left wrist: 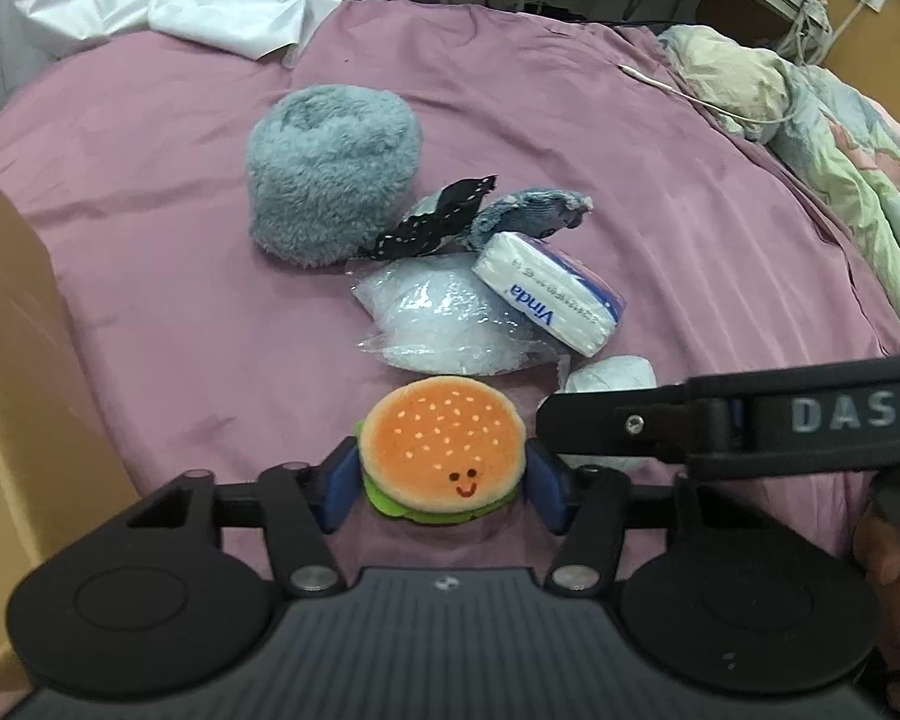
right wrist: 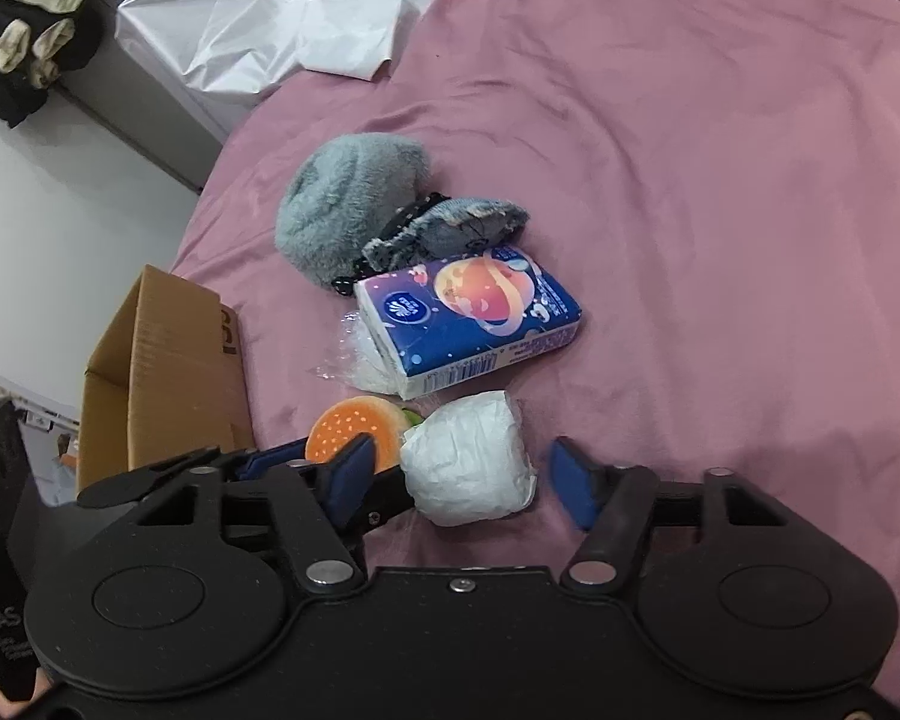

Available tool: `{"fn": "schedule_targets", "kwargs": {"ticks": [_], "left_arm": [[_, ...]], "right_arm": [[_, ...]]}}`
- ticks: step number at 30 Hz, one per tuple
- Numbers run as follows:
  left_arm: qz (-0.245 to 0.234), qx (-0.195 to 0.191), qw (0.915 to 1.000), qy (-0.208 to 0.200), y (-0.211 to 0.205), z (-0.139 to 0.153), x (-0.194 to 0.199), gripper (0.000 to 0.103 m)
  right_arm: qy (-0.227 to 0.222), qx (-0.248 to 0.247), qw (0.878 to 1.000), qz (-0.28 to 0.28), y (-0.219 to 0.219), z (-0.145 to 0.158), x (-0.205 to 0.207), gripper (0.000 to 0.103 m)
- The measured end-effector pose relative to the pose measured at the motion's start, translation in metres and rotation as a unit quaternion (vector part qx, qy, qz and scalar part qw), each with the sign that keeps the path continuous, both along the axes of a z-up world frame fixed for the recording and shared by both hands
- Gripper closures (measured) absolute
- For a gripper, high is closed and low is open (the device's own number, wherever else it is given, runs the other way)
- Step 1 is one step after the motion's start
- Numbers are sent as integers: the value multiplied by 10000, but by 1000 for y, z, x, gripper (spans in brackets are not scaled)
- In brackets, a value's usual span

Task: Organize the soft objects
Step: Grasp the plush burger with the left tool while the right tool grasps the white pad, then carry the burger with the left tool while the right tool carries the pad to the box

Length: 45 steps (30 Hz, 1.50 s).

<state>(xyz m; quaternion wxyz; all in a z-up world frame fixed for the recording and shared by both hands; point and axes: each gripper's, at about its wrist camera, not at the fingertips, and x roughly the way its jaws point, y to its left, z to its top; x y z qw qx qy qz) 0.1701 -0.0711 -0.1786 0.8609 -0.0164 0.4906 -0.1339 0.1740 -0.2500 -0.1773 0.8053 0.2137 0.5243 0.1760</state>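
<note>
tissue pack: "vinda", upside down. right gripper arm: "das". small print unreadable.

On the bed I count one burger plush, one fluffy grey hat, one tissue pack, one white paper-wrapped bundle, one clear plastic bag, one small blue-grey pouch, and one cardboard box.

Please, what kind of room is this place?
Most likely a bedroom. The soft things lie on a bed with a mauve sheet, a crumpled pastel quilt is bunched at its edge, and a cardboard box stands beside the bed.
</note>
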Motion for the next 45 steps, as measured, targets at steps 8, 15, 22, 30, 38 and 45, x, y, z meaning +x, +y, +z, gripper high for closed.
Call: {"fn": "schedule_targets", "kwargs": {"ticks": [8, 15, 22, 30, 38, 45], "left_arm": [[138, -140, 9998, -90, 1, 14, -8, 51], [95, -25, 9993, -362, -3, 39, -13, 51], [129, -16, 9966, -814, 1, 68, -20, 51], [338, -43, 9934, -1095, 21, 92, -23, 51], [590, -123, 9889, -1355, 46, 111, -37, 51], [863, -134, 9852, -1473, 72, 116, -48, 51]], "right_arm": [[-175, 315, 9991, -243, -24, 12, -10, 58], [-496, 611, 9965, -299, -35, 34, -17, 58], [-899, 453, 9948, -162, -31, 59, -20, 58], [-1394, 489, 9890, 105, -16, 82, -22, 58], [-1822, 436, 9816, 376, 5, 100, -24, 58], [-1940, 429, 9787, 517, 25, 104, -25, 58]]}}
